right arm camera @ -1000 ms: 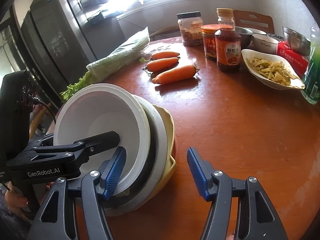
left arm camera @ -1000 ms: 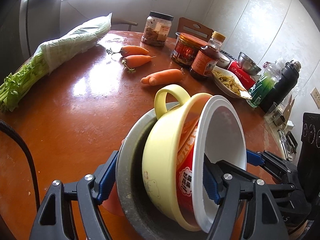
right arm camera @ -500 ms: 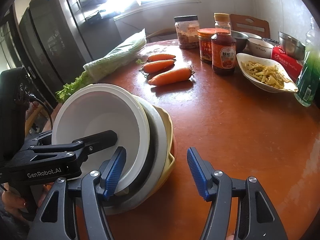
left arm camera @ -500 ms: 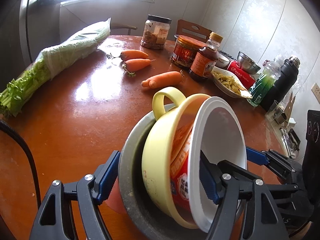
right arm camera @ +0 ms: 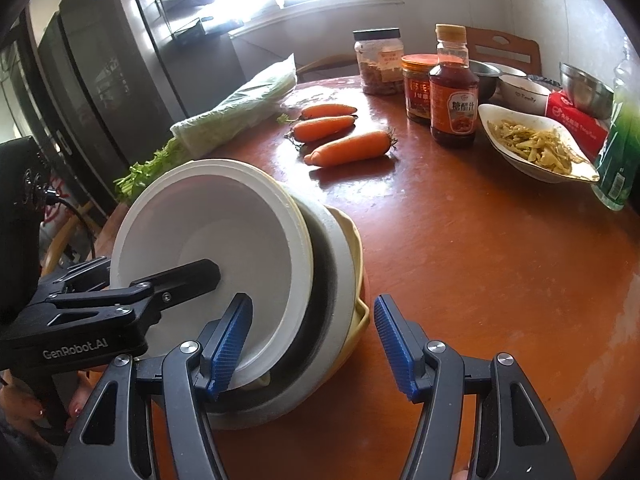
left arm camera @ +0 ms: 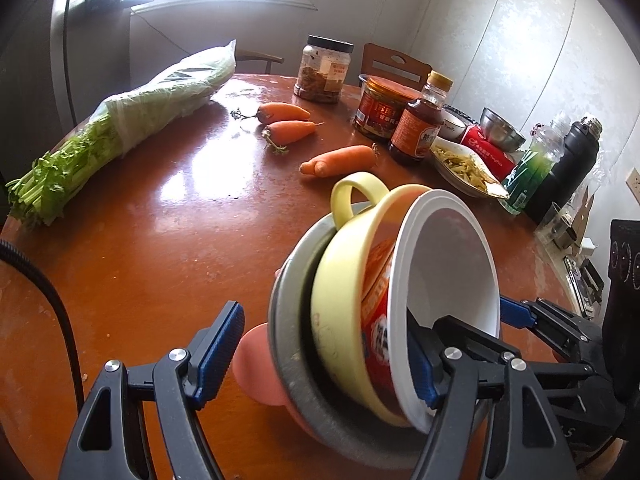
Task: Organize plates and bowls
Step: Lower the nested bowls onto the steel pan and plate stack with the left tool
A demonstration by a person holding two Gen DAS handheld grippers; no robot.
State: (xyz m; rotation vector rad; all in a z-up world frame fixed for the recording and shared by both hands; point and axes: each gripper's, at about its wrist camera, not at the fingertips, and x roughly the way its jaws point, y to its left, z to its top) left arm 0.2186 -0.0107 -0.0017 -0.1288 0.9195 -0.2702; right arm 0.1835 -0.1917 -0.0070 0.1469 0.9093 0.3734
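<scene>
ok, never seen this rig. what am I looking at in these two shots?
There is no robot here. A person holds a two-finger clamp in each hand, and each clamp has a fisheye camera looking along its blue-padded fingers. One picture is from the left gripper, the other from the right gripper.

On the round brown table a nested stack stands tipped on edge: a pink bowl, a grey metal bowl, a yellow handled bowl and a white-lined noodle cup.

The left gripper straddles the stack, with one finger inside the cup. I can't tell whether its pads press. The right gripper is open, with one pad at the cup's rim and the other clear of the stack.

Further back are carrots, bagged greens, a sauce bottle and a dish of food.
</scene>
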